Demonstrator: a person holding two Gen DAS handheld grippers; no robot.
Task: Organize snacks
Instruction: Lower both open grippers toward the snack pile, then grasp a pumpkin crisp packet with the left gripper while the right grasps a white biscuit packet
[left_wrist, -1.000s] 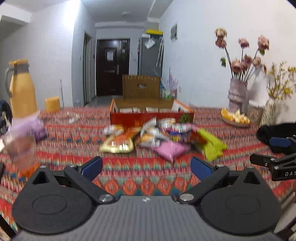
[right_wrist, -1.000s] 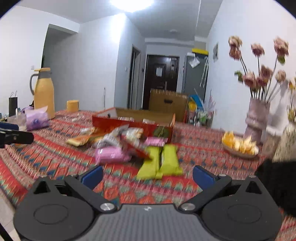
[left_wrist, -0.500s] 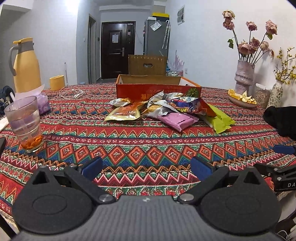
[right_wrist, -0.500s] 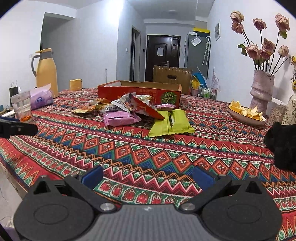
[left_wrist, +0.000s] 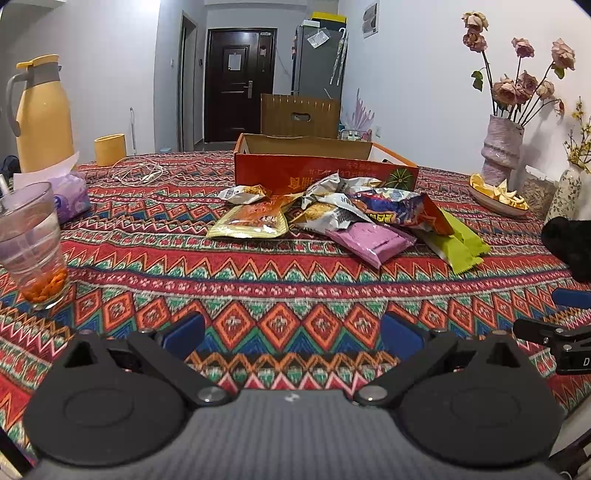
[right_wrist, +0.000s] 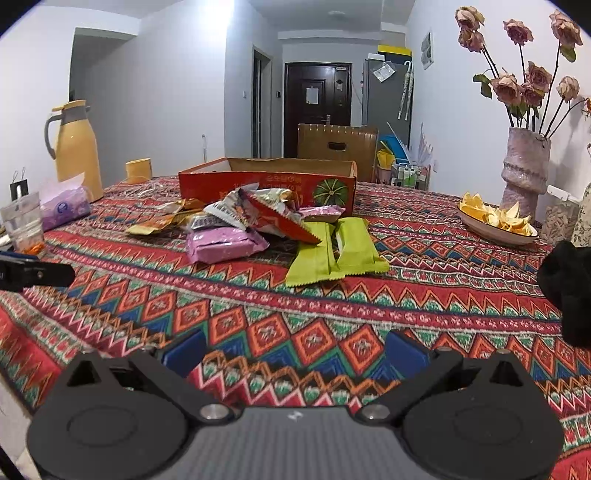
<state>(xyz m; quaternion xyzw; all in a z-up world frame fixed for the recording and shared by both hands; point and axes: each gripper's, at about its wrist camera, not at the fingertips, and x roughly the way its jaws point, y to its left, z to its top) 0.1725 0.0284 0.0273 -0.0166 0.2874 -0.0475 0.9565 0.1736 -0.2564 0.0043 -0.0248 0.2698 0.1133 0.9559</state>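
A: Blue-padded and spread wide, the left gripper (left_wrist: 291, 334) is hovering low over the patterned tablecloth (left_wrist: 258, 273), gripping nothing; the right gripper (right_wrist: 293, 349) is doing the same, jaws fully apart.

B: What is changing?

A: A second ago both cameras were blurred and pitched up at the room; now they are settling level, with more cloth showing under the fingers. I judge the approach is ending and the first pick is about to begin.

B: And the snacks?

A: They are lying well ahead of both grippers, none between the jaws. Nearest the right one, the two green packets (right_wrist: 334, 253) are resting side by side; the pink packet (right_wrist: 223, 245) is sitting just left of them. From the left view, the yellow pouch (left_wrist: 251, 221) is lying at the heap's near-left edge. Behind, touching the pile, the open red cardboard box (left_wrist: 325, 171) is waiting, probably as the destination.
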